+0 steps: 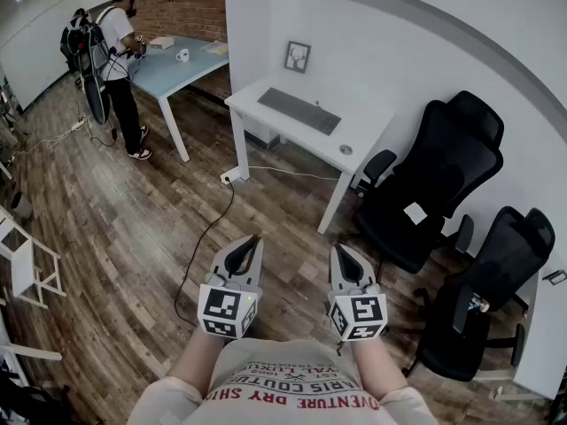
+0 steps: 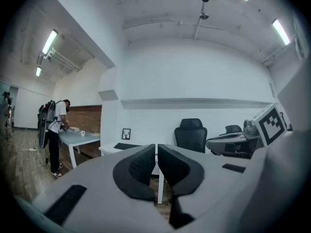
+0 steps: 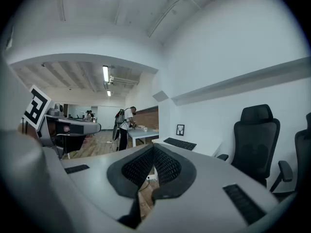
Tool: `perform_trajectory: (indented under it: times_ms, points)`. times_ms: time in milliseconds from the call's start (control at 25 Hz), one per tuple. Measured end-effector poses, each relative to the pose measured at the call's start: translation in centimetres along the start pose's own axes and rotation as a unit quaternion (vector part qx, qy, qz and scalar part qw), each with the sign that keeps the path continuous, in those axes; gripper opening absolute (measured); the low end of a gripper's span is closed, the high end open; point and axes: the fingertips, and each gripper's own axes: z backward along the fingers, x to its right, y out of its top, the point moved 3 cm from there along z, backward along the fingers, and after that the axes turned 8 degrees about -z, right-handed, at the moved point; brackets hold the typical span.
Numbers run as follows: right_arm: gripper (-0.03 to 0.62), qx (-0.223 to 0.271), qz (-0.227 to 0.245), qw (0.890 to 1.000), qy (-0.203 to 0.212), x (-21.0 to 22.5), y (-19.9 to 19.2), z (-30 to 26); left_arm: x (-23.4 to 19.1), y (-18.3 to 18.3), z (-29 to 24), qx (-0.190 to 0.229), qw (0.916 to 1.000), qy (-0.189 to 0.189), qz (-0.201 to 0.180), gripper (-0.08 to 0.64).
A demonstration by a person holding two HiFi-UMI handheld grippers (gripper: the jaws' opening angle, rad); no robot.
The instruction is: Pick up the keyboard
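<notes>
Keyboard (image 1: 299,111), dark and slim, lay flat on the far white desk (image 1: 368,118); left gripper (image 1: 252,240) and right gripper (image 1: 340,249) were closed, empty

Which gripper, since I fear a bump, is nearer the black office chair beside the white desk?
Right. The right gripper is held left of the office chair; the left gripper is farther left, beyond the right one. Neither touches it.

Closed right gripper (image 3: 153,152); distant keyboard (image 3: 180,143)
</notes>
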Motion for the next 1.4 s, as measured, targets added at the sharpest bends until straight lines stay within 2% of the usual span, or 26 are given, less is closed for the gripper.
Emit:
perform_trajectory:
  times_ms: [440, 760, 1040, 1400]
  points:
    - [0.025, -0.015, 0.003, 1.0, -0.002, 0.3, -1.0, -1.4, -1.3, -1.5, -1.3, -0.018, 0.9997, 0.005, 0.014, 0.037]
    - [0.026, -0.038, -0.023, 0.999, -0.023, 0.7, -2.4, -4.7, -4.1, -3.0, -3.2, -0.035, 0.9991, 0.004, 0.025, 0.037]
    - [0.026, -0.053, -0.026, 0.998, -0.038, -0.1, -2.2, -10.3, -9.7, -3.8, -6.1, -0.042, 0.9984, 0.0, 0.039, 0.037]
    - [0.026, -0.056, -0.034, 0.995, -0.079, -2.1, -1.4, -19.8, -20.6, -4.5, -10.7, -0.034, 0.9984, -0.011, 0.045, 0.037]
